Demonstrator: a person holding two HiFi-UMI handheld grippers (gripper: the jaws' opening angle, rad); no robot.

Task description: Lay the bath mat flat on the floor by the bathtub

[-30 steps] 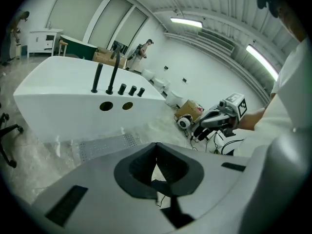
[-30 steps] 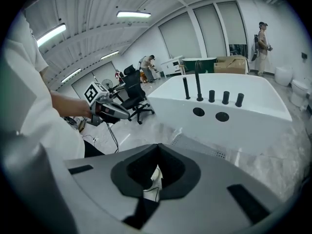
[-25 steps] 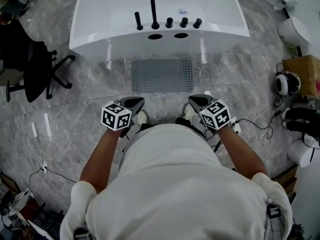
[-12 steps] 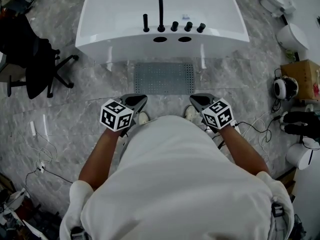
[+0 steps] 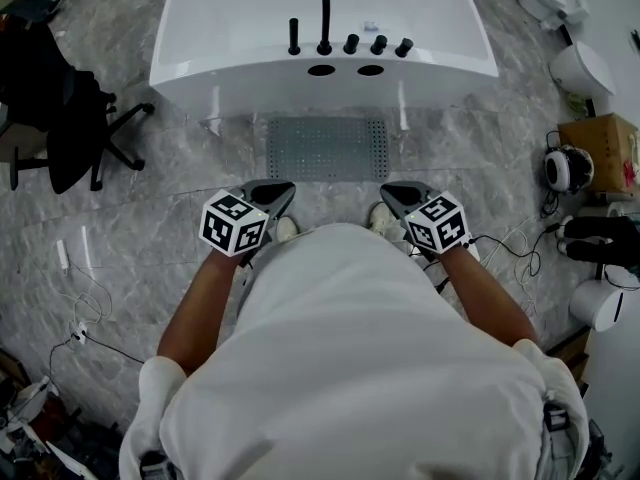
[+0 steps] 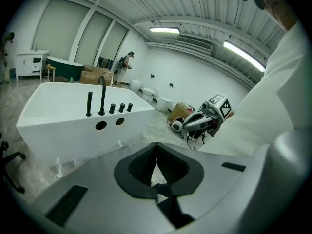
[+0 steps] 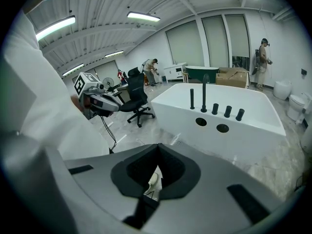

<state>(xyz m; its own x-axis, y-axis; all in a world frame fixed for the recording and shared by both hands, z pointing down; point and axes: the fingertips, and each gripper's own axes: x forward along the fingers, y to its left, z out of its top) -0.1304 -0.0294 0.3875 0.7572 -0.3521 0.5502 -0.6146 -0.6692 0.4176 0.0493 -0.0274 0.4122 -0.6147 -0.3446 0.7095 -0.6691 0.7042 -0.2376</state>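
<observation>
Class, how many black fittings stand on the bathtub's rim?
5, in a row along the bathtub rim: short post leftmost, tall spout next, then first knob, second knob, third knob rightward. None looks hidden.

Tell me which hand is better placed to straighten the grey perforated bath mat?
Left, perhaps: both grippers are shut and empty, but the left gripper lines up with the flat grey perforated bath mat's corner; the right gripper sits slightly outside.
</observation>
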